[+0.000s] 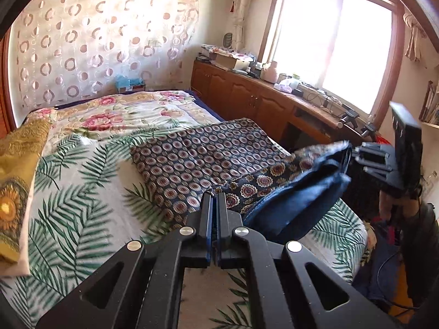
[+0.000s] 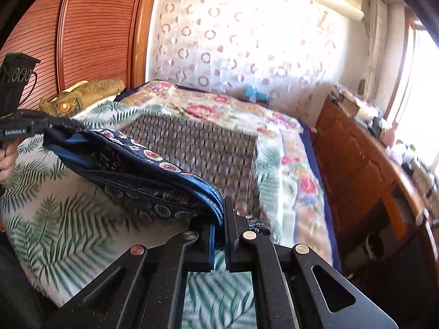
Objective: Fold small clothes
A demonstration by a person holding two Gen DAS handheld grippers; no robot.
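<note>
You held the dark blue patterned garment (image 1: pixel 288 189) lifted between your two tools, above the near part of the bed (image 1: pixel 82 181). Your left gripper (image 1: pixel 214 200) had its fingers pressed nearly together on one corner of the cloth, and your right gripper (image 2: pixel 223 213) was clamped in the same way on the other corner. The far part of the garment lay flat on the bedcover, while the near edge hung in the air, doubled so the plain blue inner side showed.

To your right, the bed edge ran close along the wooden cabinet (image 1: pixel 247 96) under the window (image 1: pixel 329 41), with only a narrow gap between them. At your left, a yellow pillow (image 1: pixel 16 170) lay on the bed near the side edge.

The left view showed your right gripper from the side, at the cloth's end. Only the right view showed the slatted wooden door (image 2: pixel 90 27) behind the pillow; there the flat cloth was blurred.
</note>
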